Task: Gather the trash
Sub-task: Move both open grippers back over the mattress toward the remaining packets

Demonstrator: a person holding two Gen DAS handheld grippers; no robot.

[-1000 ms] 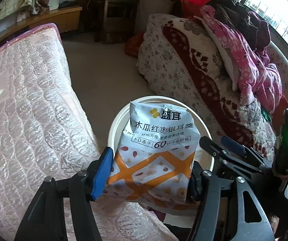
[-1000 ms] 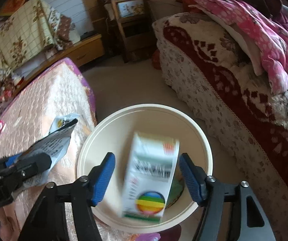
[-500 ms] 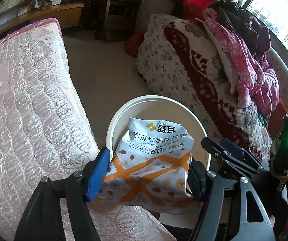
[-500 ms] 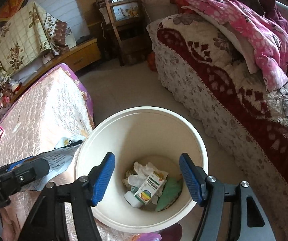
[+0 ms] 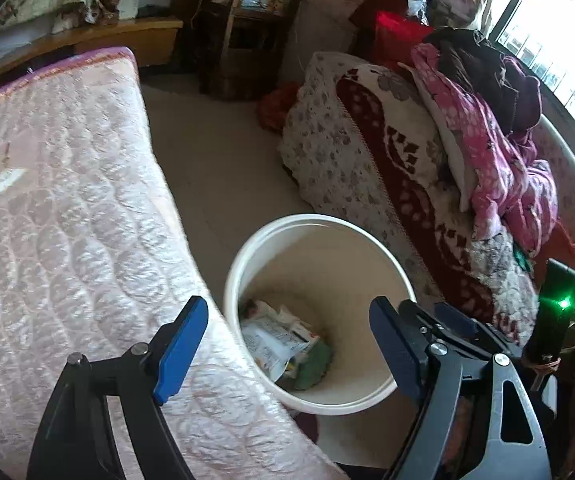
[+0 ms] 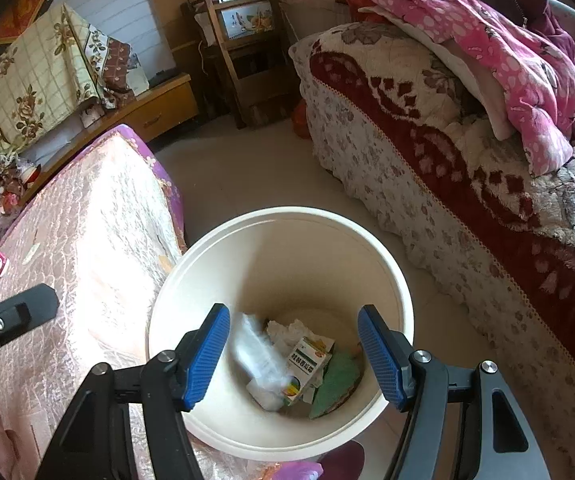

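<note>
A cream bucket [image 5: 367, 240] [image 6: 399, 276] stands on the floor between two beds and holds trash. The white snack bag [image 5: 275, 340] [image 6: 255, 352] lies inside it, blurred in the right wrist view, beside a small carton [image 6: 309, 364], crumpled paper and a green scrap [image 6: 339, 384]. My left gripper [image 5: 287, 344] hovers over the bucket's near rim, its jaws opening with nothing between them. My right gripper [image 6: 293, 356] hangs over the bucket mouth, open and holding nothing. The left gripper's tip [image 6: 19, 312] shows at the left edge of the right wrist view.
A pink quilted mattress [image 5: 55, 220] [image 6: 87, 248] lies left of the bucket. A bed with a floral red blanket [image 5: 387, 168] [image 6: 447, 152] and pink bedding [image 6: 507, 60] lies right. A wooden shelf [image 6: 243, 40] and low cabinet [image 6: 155, 108] stand at the back. Bare floor [image 5: 215, 152] runs between.
The left gripper's jaws spread and let go of the snack bag, which fell into the bucket. The carton seen falling a second ago now rests at the bottom. The right gripper stayed still.
</note>
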